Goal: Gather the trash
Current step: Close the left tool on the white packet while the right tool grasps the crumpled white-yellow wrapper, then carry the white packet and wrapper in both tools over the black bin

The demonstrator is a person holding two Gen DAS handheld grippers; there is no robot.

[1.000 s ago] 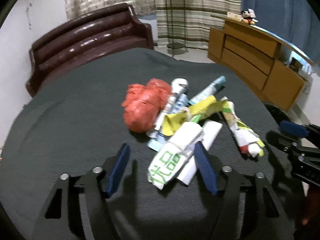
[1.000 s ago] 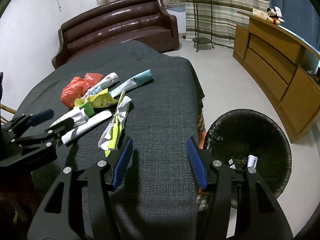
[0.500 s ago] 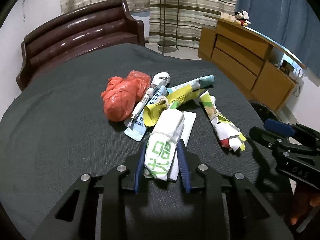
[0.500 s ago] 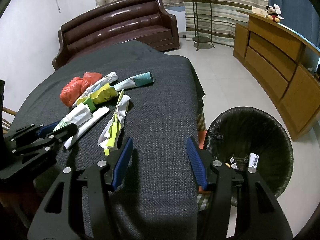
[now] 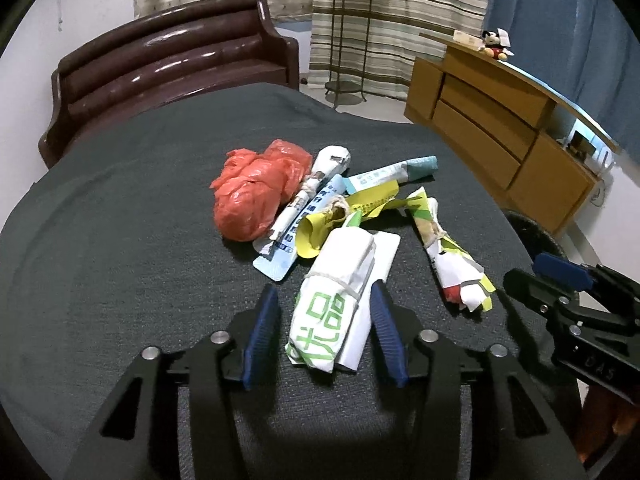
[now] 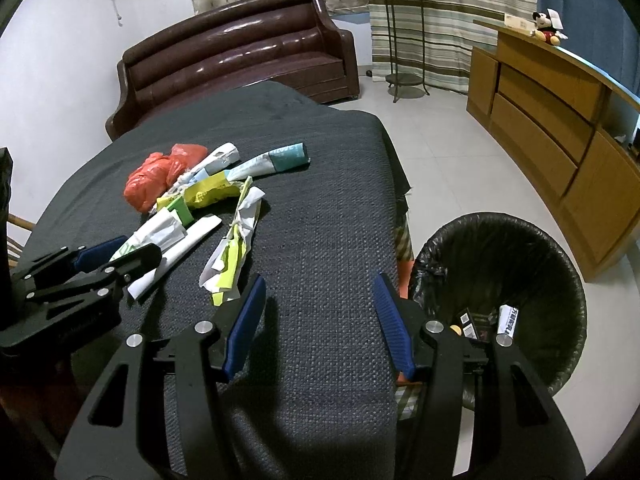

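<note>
I hold my left gripper (image 5: 324, 334) low over the grey table (image 5: 120, 240) with its jaws standing wide on either side of a white roll (image 5: 332, 308) printed with green characters, the right pad very near it and the left one apart from it, so nothing is gripped yet. My right gripper (image 6: 320, 320) hangs wide and empty over the table's near edge, with the bin (image 6: 500, 248) just beyond on the floor. By my reckoning the job is barely begun: the black-lined bin holds only a few small bits at its bottom (a carton or two, as far as I can make out), while most of the trash sits in one heap on the table. Left to clear are the white roll, a flat white strip (image 5: 382, 248) under it, the red bag (image 5: 256, 196), a white-and-blue wrapper (image 5: 304, 220), a yellow wrapper (image 5: 348, 212), a teal-tipped tube (image 5: 394, 172) at the back, and a crumpled flyer (image 5: 452, 260) lying nearest my right gripper. The roll is plainly my next piece; once my left jaws close on it, it has to cross over the table's edge to the bin, which stands on my right, well apart from the heap.
</note>
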